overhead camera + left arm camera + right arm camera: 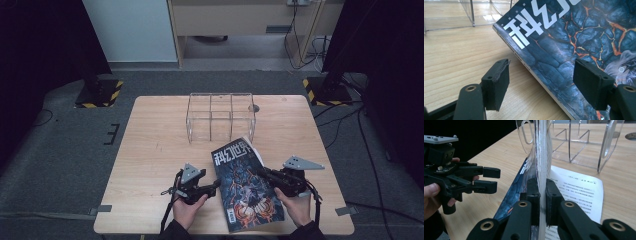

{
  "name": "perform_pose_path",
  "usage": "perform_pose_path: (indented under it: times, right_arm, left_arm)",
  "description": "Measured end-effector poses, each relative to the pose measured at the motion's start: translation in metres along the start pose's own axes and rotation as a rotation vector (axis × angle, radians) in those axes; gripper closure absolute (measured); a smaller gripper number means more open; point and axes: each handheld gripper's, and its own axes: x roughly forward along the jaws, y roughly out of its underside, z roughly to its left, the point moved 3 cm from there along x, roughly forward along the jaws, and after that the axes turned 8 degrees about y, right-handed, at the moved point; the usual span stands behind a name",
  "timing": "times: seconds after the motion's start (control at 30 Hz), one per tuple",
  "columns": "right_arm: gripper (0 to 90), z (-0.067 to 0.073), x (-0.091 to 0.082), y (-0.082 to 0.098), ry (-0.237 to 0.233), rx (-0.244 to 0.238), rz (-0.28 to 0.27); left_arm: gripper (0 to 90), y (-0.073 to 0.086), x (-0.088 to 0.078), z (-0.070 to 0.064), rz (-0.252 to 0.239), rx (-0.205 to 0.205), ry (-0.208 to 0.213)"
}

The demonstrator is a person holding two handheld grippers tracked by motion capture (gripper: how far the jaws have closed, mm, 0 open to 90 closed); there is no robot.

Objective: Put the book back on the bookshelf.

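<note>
Magazine [247,187] is on the near half of the wooden table [150,150], just in front of the clear acrylic organizer [220,117], and I've got both tongs on the job. My right gripper [542,195] is clamped narrow on a stack of pages at the open edge, lifting the cover side up like a wall, with one printed inner page [576,192] lying flat on the wood underneath. My left gripper [541,80] is spread wide, jaws straddling the spine edge but not touching anything yet.

My guess is the step is picking the whole thing up to slot it into the organizer. To do it clean I'd bring the left one in low, bite the spine near its middle, and only then lift, so the loose page doesn't get dragged or creased. Wouldn't yank with the right alone, the pages look floppy.

Long axis runs from me toward the organizer, leaning a bit left at the far end. Title end points away from me, spine on my left.
</note>
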Motion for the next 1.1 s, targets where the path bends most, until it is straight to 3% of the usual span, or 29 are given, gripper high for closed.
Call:
perform_pose_path:
  times: [0.4, 0.6, 0.8, 1.1]
  right_arm:
    - [84.6, 0.004, -0.012, -0.011, -0.005, -0.022, -0.061]
    - [84.5, 0.006, -0.018, -0.014, -0.007, -0.036, -0.081]
    - [84.5, 0.006, -0.023, -0.015, -0.005, -0.043, -0.096]
    - [84.6, 0.005, -0.026, -0.016, -0.005, -0.055, -0.106]
  left_arm:
    - [27.5, -0.006, -0.001, 0.001, -0.021, -0.013, 0.013]
    - [26.9, -0.008, 0.008, -0.003, -0.019, -0.018, 0.051]
    - [26.6, -0.009, 0.017, -0.001, -0.016, -0.023, 0.061]
    - [26.0, -0.009, 0.031, -0.002, -0.029, -0.041, 0.133]
